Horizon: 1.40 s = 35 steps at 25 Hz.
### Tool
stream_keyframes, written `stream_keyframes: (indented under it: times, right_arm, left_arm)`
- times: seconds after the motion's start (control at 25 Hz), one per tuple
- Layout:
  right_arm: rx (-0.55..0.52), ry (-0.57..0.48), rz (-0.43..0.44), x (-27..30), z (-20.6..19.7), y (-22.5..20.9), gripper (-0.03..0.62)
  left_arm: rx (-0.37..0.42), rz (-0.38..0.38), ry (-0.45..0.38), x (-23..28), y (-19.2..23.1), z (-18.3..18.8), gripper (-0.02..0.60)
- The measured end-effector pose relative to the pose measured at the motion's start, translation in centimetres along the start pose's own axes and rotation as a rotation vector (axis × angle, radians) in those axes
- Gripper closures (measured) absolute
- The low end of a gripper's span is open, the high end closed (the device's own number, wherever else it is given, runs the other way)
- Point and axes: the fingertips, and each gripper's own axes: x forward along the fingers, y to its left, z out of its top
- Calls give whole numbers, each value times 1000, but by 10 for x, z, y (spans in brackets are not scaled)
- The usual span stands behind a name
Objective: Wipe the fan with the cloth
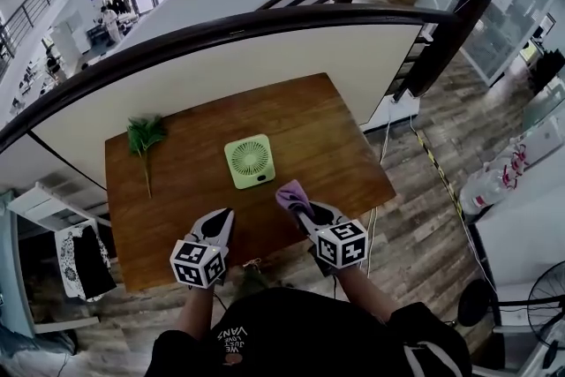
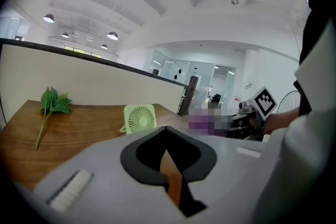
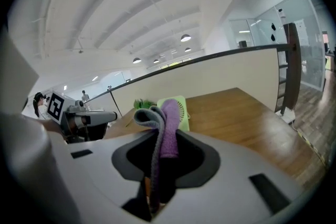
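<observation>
A small light-green square fan (image 1: 249, 161) stands near the middle of the brown wooden table (image 1: 194, 207); it also shows ahead in the left gripper view (image 2: 140, 118) and behind the cloth in the right gripper view (image 3: 181, 110). My right gripper (image 1: 296, 200) is shut on a purple-and-grey cloth (image 1: 290, 192), which sticks up between its jaws (image 3: 160, 136), just right of and nearer than the fan. My left gripper (image 1: 218, 225) is shut and holds nothing; its jaws meet in its own view (image 2: 167, 136), short of the fan.
A green leafy sprig (image 1: 144, 139) lies at the table's far left, also in the left gripper view (image 2: 51, 105). A curved dark railing (image 1: 265, 18) and a white wall run behind the table. Cables trail on the floor (image 1: 415, 146) to the right.
</observation>
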Motion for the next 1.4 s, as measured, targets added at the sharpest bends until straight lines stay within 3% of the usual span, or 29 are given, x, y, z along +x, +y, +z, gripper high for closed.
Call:
stream_keyframes:
  times: [0.68, 1.4]
  right_arm:
    - [19, -49, 69, -42, -15, 28, 499]
    - [11, -56, 65, -61, -30, 35, 499]
  left_arm:
    - [2, 46, 7, -36, -43, -29, 569]
    - [-21, 4, 20, -35, -72, -50, 569]
